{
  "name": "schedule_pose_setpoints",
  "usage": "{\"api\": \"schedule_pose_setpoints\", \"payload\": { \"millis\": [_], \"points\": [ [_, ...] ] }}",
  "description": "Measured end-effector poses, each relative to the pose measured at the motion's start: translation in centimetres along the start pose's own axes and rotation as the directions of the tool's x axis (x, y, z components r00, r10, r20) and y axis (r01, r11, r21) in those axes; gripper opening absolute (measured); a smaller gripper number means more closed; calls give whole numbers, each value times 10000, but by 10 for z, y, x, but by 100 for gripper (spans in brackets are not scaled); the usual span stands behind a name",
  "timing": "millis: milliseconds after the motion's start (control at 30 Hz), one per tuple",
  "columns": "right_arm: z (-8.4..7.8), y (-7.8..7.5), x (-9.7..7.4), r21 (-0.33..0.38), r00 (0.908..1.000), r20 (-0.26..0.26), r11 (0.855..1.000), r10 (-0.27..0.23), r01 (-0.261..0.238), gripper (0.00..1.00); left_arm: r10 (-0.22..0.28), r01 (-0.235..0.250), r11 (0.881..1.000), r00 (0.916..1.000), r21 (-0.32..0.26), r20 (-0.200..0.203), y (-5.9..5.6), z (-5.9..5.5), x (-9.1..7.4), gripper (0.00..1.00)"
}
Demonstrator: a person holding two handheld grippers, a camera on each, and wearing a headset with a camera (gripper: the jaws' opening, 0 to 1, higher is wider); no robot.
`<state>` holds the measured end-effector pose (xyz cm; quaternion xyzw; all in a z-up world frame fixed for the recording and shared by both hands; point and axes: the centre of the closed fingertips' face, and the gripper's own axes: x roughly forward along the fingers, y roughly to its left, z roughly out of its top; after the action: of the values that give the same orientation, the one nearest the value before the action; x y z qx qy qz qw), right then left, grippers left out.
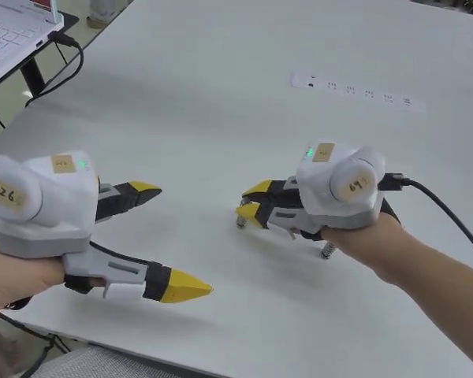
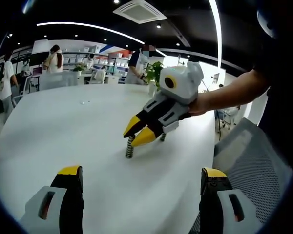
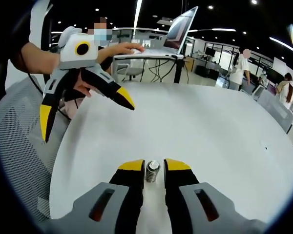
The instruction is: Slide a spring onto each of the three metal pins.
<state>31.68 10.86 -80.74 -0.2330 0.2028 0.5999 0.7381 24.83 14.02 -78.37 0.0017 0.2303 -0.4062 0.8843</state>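
Note:
My right gripper [image 1: 251, 201] [image 3: 154, 165] rests low on the white table [image 1: 221, 94], its yellow-tipped jaws closed around a small metal spring [image 3: 153, 170] that stands upright on a pin. In the left gripper view that spring [image 2: 130, 147] stands on the table right under the right gripper's tips [image 2: 139, 131]. A second sprung pin [image 1: 327, 250] [image 2: 162, 137] stands below the right hand. My left gripper [image 1: 169, 238] [image 2: 141, 171] is wide open and holds nothing, hovering a hand's width left of the spring [image 1: 241, 223]. It also appears in the right gripper view as the left gripper [image 3: 85, 116].
A white power strip [image 1: 351, 89] lies at the table's far side. A laptop [image 1: 12, 31] with a black cable [image 1: 67, 67] sits on a stand at the far left. A grey mesh chair [image 2: 249, 161] is at the near edge. People stand in the office background.

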Motion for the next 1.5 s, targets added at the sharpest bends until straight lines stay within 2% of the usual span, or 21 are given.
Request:
{"api": "schedule_pose_setpoints", "payload": {
  "millis": [33,100,333,533,667,767,833,867,1000,1333,1500],
  "points": [
    [3,-2,0,68,9998,124,9999,-129,128,17,5,-5,10000,10000,41,-19,0,1,0,98],
    [5,-2,-1,188,9997,214,9998,-78,74,17,14,-14,10000,10000,57,-15,0,2,1,98],
    [6,-3,-6,248,9997,171,9996,-145,141,20,-18,17,9998,10000,183,47,-2,11,6,98],
    [15,-6,-17,408,9989,397,9989,-234,218,26,-105,103,9993,9999,369,40,-5,19,12,98],
    [15,-7,-25,553,9986,441,9981,-295,270,28,-130,132,9987,9999,496,-41,-7,22,16,97],
    [13,-6,-35,830,9984,505,9963,-270,227,31,-179,178,9983,9998,549,12,-9,27,19,97],
    [17,-2,-42,1395,9956,928,9902,-151,20,36,-213,215,9980,9998,602,-29,-11,28,22,97],
    [16,-2,-45,1442,9954,933,9895,-225,89,39,-233,235,9978,9997,624,-35,-12,29,23,97],
    [10,-4,-60,1348,9948,901,9902,-483,358,42,-254,253,9974,9997,678,7,-16,33,27,97],
    [0,2,-100,1384,9900,1236,9891,-675,501,54,-265,271,9961,9996,840,-78,-24,34,31,97],
    [-12,0,-124,1621,9866,1317,9840,-958,739,61,-208,220,9961,9997,855,-154,-28,35,33,98]
  ]
}}
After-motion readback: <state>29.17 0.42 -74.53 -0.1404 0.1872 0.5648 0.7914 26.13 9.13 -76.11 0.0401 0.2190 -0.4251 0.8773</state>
